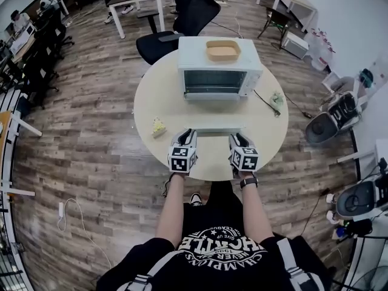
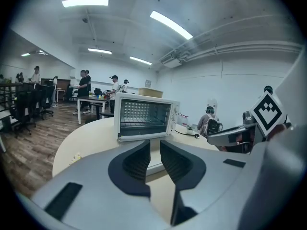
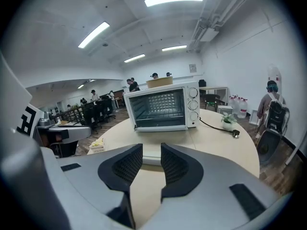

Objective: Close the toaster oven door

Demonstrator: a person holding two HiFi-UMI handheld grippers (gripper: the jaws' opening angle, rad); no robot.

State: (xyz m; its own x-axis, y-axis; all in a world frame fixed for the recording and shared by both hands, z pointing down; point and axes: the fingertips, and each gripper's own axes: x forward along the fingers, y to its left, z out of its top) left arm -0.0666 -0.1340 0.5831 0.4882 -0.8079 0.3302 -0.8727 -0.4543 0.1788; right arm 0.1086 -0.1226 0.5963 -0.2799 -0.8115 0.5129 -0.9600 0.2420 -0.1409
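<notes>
Now one toaster oven (image 1: 219,65), one door (image 1: 217,128) lying open; left gripper (image 1: 187,133), right gripper (image 1: 238,137): fingers apart, empty

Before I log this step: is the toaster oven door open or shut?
Open: the door lies folded down flat, and the toaster oven shows its interior rack.

White toaster oven (image 1: 215,80) (door (image 1: 217,128) fully down)

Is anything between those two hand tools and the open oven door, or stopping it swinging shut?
Nothing visible. Only bare table separates the left gripper and right gripper, both open and empty, from the front edge of the door, and nothing sticks out of the toaster oven to block its swing.
</notes>
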